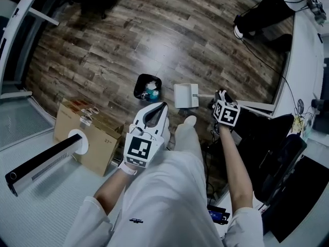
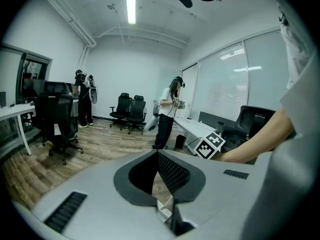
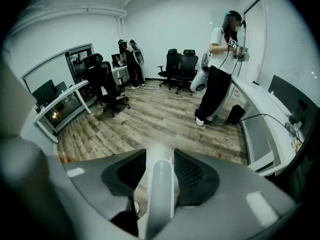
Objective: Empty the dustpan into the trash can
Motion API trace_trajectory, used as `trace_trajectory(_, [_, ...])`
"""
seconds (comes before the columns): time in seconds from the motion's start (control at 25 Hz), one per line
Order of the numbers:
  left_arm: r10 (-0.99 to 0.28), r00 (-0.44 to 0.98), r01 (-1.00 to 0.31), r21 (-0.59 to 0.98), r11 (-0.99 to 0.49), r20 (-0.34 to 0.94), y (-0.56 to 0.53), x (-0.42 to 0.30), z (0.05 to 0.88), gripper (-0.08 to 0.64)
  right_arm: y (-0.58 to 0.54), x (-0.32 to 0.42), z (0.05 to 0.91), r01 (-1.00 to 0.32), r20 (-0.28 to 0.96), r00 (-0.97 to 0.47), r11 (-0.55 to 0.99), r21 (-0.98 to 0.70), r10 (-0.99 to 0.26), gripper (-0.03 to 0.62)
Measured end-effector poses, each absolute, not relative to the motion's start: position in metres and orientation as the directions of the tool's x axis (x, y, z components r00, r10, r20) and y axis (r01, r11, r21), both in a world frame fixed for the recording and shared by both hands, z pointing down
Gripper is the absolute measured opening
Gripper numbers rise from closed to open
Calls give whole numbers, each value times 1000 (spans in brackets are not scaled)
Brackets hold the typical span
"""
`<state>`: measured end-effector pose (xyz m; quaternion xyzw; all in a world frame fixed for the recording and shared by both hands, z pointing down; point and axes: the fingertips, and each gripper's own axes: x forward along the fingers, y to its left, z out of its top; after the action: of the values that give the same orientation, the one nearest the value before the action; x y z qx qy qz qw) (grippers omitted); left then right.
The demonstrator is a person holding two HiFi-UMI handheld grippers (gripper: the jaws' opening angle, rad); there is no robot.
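Note:
The black trash can (image 1: pixel 147 88), with rubbish inside, stands on the wood floor. Just right of it lies the white dustpan (image 1: pixel 185 95), its pan facing the can and its handle (image 1: pixel 205 95) running right into my right gripper (image 1: pixel 221 100). In the right gripper view the white handle (image 3: pixel 161 194) lies between the jaws of my right gripper (image 3: pixel 160 156), with a slit of floor showing beside it, so the jaws stand open around it. My left gripper (image 1: pixel 152 118) hovers below the can, shut and empty. In the left gripper view my left gripper (image 2: pixel 158 155) has its tips together.
A cardboard box (image 1: pixel 86 136) and a white tower fan (image 1: pixel 43 161) sit at the left. A white desk edge (image 1: pixel 295 60), cables and a dark chair (image 1: pixel 280 158) are at the right. Another person (image 3: pixel 220 59) stands by the desk; office chairs (image 3: pixel 180 64) line the far wall.

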<state>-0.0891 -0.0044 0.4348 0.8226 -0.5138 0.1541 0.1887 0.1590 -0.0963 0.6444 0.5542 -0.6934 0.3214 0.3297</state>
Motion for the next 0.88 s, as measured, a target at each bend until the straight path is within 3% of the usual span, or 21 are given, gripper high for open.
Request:
trace_trajectory(0.24, [-798, 447, -894, 185, -408, 403, -5, -87, 421, 6, -94, 161, 594, -964, 733, -149, 262, 41, -663, 185])
trace_trajectory(0.48, [-791, 481, -877, 196, -439, 378, -2, -83, 403, 6, -82, 141, 536, -938, 631, -243, 345, 41, -737, 178])
trace_trajectory(0.6, [-795, 485, -874, 204, -440, 363, 4, -85, 390, 6, -70, 126, 502, -930, 568, -281, 366, 39, -773, 137])
trace_trajectory(0.72, [-803, 487, -873, 215, -438, 344, 12, -87, 377, 6, -58, 112, 460, -929, 474, -303, 367, 47, -827, 51])
trace_trajectory(0.88, [-810, 495, -868, 217, -446, 315, 22, -83, 363, 6, -38, 98, 418, -919, 390, -362, 394, 3, -847, 12])
